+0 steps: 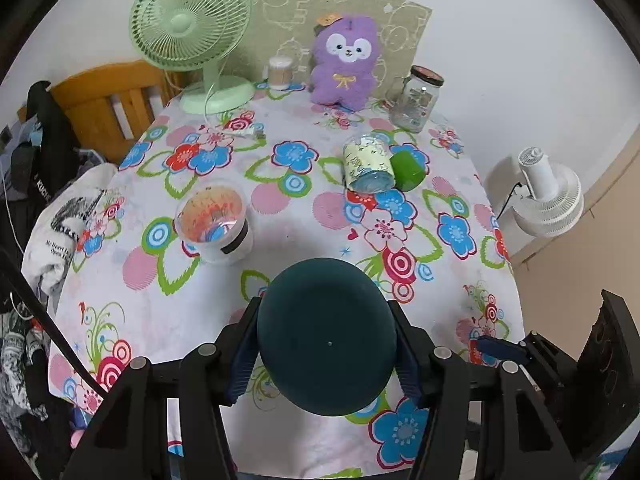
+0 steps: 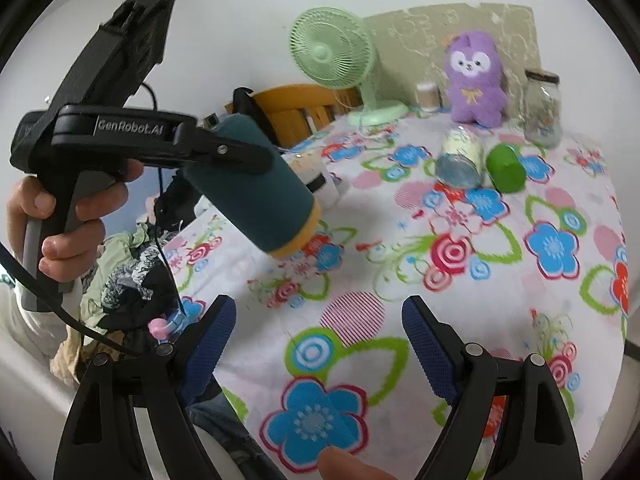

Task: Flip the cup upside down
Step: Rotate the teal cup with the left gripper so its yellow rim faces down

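At the left of the right wrist view, a hand [image 2: 60, 220] grips the handle of the left tongs [image 2: 248, 160], whose black fingers pinch a dark teal cup [image 2: 260, 196] by its sides. The cup is held in the air above the flowered worktop [image 2: 400, 280], tilted, with its yellow-rimmed end pointing down and to the right, toward the cloth. In the left wrist view the same cup [image 1: 326, 336] fills the lower middle of the frame, its round dark base facing the camera, wedged between the blue pads [image 1: 244, 360] of the left tongs [image 1: 326, 344], one pad touching each side.

Left of the cup in that view stands a clear plastic cup [image 1: 214, 222], upright on the cloth. At upper left is a green fan [image 1: 192, 32]; to its right a purple plush toy [image 1: 346, 64] and then a glass jar [image 1: 416, 98] stand along the far edge. Between these and the held cup, a patterned cup [image 1: 368, 164] lies on its side, touching a green cup [image 1: 408, 170] just to its right.

Along the bottom of the right wrist view, the right tongs [image 2: 320, 344] are spread wide over the cloth, nothing between their blue pads [image 2: 428, 352]; they sit below and to the right of the held cup, well apart from it.
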The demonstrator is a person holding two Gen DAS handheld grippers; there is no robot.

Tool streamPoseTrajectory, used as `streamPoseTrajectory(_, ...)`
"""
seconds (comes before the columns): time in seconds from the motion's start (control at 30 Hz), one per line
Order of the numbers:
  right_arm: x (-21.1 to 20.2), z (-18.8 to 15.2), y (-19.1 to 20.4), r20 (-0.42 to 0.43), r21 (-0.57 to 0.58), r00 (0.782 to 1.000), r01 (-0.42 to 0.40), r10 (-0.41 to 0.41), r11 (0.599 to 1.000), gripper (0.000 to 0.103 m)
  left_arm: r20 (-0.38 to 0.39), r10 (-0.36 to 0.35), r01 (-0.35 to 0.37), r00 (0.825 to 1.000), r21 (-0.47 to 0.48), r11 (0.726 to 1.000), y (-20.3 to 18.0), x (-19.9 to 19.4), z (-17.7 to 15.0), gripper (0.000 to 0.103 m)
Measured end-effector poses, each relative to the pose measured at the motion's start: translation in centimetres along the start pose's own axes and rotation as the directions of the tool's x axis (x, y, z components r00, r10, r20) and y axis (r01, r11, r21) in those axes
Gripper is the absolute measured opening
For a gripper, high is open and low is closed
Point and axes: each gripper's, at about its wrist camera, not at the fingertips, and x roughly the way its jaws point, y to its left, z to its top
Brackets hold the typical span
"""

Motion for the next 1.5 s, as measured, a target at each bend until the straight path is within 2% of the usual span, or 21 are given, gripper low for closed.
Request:
streamPoseTrajectory(0.5, 2.0, 0.6, 1.9, -0.017, -0.044, 1.000, -0.027, 0.026, 0.999, 0.087, 0.015, -0.009, 0.008, 1.000, 0.024, 1.000, -0.1, -0.6, 0.3, 0.059)
streamPoseTrajectory(1.23, 4.2, -0.5, 0.9, -0.084, -0.015, 0.996, -0.027, 0.025, 1.000, 0.087, -0.120, 0.012, -0.010, 0.993, 0.015, 1.000, 0.4, 5.5, -2.1, 0.059)
streamPoseTrajectory(1.33, 4.4, -0.4, 0.8, -0.087, -0.011, 0.996, -0.029, 0.028, 1.000, 0.087, -0.123, 0.012, -0.010, 0.992, 0.018, 1.000, 0.3, 6.0, -2.2, 0.060)
streamPoseTrajectory(1.5, 4.5, -0.4, 0.8, -0.089, -0.010, 0.996, -0.032, 0.031, 0.999, 0.087, -0.140, 0.006, -0.005, 0.990, 0.013, 1.000, 0.0, 6.4, -2.2, 0.071)
